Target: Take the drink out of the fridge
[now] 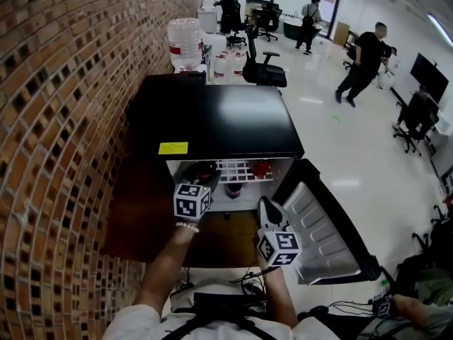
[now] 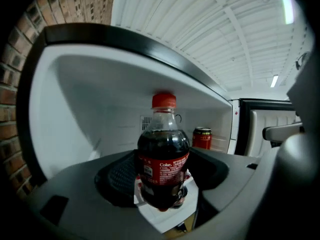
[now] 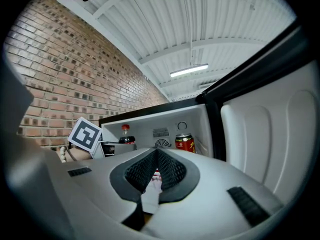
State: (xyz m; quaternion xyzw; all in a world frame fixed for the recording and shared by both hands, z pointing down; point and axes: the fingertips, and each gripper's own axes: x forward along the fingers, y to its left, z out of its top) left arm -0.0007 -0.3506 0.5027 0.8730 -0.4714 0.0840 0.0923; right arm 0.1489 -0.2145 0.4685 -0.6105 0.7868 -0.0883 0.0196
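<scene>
Right gripper [image 3: 157,156]: jaws closed tip to tip on nothing, held level in front of the open fridge [image 1: 212,119].
Left gripper [image 2: 161,184]: clamped on the cola bottle [image 2: 162,154], pads pressing its dark lower body, red cap upright.
Bottle's place: at the left of the fridge opening, its base seemingly lifted off the compartment floor.
Behind it: a red can [image 2: 202,138] stands at the back right, apart from the bottle.
Progress: the door [image 1: 322,225] is open and the drink is grasped; drawing it fully clear of the fridge appears to remain.
Views: only the left gripper view shows the grip on the bottle. The head view hides it under the marker cube, but it alone shows the wire shelf [image 1: 237,170] and the black fridge top.
</scene>
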